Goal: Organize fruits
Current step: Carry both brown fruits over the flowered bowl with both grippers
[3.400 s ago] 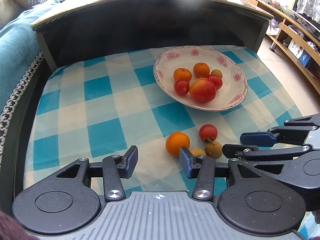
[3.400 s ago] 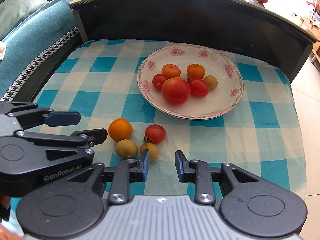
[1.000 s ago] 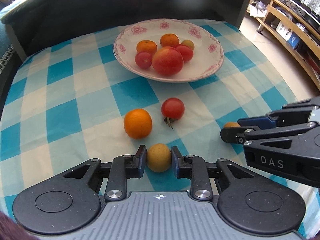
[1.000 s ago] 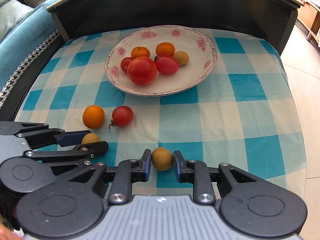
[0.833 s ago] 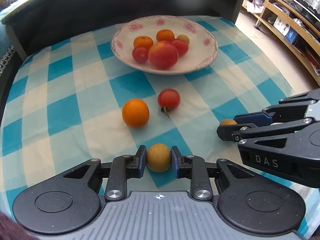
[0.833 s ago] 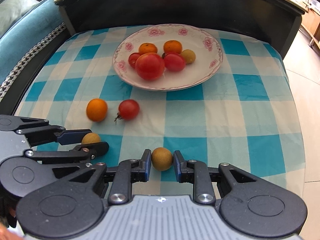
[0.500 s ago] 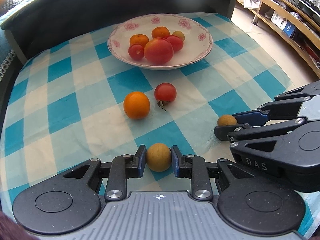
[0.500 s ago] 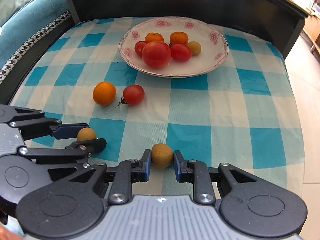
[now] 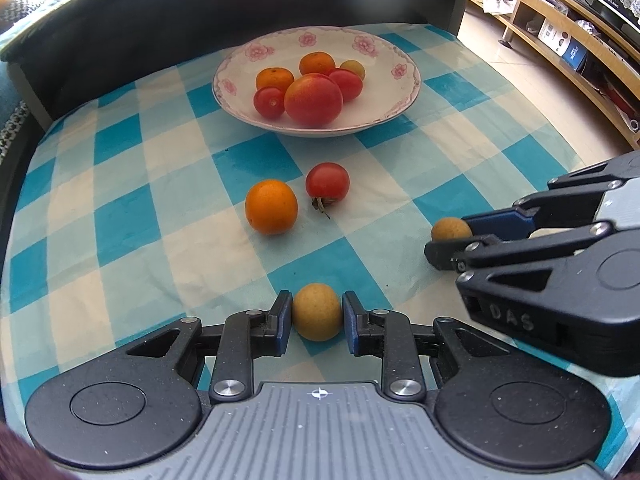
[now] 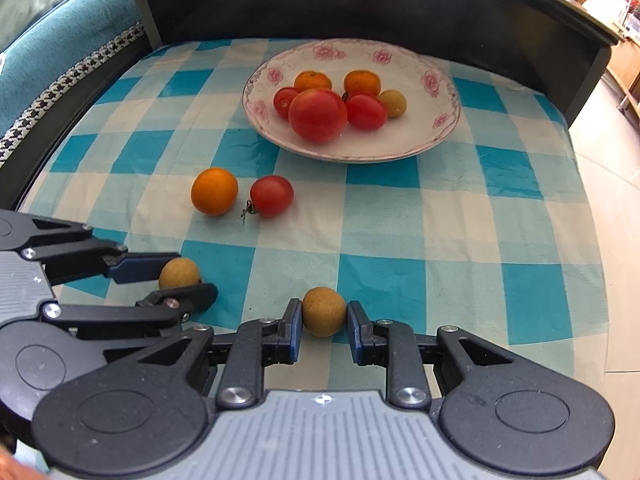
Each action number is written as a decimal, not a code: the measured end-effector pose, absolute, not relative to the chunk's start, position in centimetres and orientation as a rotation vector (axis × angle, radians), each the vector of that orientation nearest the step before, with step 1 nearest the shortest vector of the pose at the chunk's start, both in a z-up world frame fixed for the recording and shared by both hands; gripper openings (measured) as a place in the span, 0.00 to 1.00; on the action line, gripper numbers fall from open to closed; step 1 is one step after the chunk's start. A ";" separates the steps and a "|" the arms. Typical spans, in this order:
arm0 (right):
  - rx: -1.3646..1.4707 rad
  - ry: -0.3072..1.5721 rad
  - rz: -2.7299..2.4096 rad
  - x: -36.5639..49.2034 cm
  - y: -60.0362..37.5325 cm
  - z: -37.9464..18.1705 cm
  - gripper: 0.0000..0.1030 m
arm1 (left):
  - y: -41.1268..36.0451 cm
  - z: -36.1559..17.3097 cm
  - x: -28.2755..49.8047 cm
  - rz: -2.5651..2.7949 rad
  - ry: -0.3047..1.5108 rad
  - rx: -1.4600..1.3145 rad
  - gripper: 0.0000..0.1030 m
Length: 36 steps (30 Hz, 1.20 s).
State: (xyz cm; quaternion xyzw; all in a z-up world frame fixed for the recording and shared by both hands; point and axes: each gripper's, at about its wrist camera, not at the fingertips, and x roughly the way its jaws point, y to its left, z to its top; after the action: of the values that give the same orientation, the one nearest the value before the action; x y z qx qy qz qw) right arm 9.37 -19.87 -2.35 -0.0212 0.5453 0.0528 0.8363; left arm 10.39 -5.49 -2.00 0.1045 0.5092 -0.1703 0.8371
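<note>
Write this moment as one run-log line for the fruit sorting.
left gripper: shut on tan fruit | right gripper: shut on second tan fruit | cloth: orange, tomato | plate: six fruits

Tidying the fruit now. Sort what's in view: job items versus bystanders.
Job: plate; orange and tomato on the cloth; tan fruit in left gripper; tan fruit in right gripper.
Bystanders: checked cloth; sofa; wooden shelf.

Home living room: teal sofa (image 10: 60, 36), wooden shelving (image 9: 560, 36), checked tablecloth (image 10: 400, 220).
</note>
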 end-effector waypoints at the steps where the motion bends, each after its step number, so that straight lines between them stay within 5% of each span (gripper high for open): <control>1: -0.042 1.152 0.111 9.3 -19.9 -2.2 0.26 | -5.4 -2.0 10.3 -0.360 1.079 0.220 0.33; 36: 0.018 1.055 0.094 11.5 -19.4 3.2 0.26 | -3.2 3.5 14.5 -0.348 0.978 0.104 0.33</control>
State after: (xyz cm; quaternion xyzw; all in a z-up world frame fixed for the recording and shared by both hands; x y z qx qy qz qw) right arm 11.53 -19.38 3.21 0.0085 0.5033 0.0446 0.8629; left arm 14.52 -3.22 3.46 0.0496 0.4670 -0.1661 0.8671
